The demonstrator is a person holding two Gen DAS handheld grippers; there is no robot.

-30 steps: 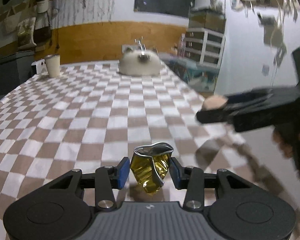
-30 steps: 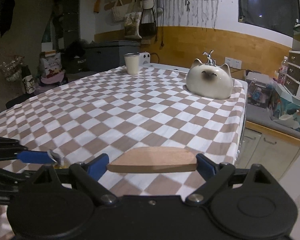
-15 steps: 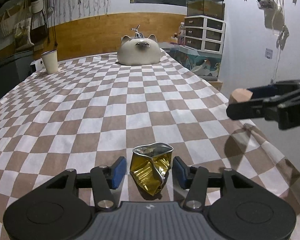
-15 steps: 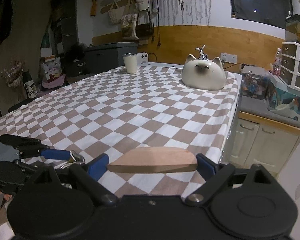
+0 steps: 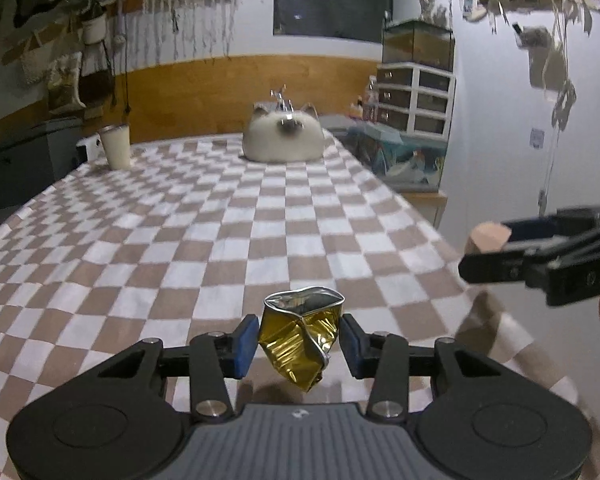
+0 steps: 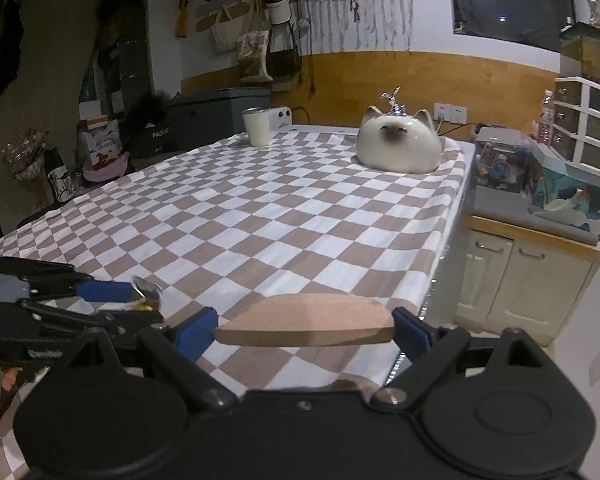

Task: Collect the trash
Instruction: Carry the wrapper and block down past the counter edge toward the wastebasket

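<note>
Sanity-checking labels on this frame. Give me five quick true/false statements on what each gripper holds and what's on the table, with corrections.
1. The left gripper holds a crushed gold can between its pads. True.
2. The right gripper is empty. False: it is clamped across a flat wooden piece, one pad at each end.
3. A cat-shaped ceramic piece sits at the far end of the checkered tablecloth. True.
4. The white cup lies tipped on its side. False: it stands upright near the far edge.
5. The can rests on the tablecloth. False: its lower tip hangs free of the cloth, carried by the pads.
</note>
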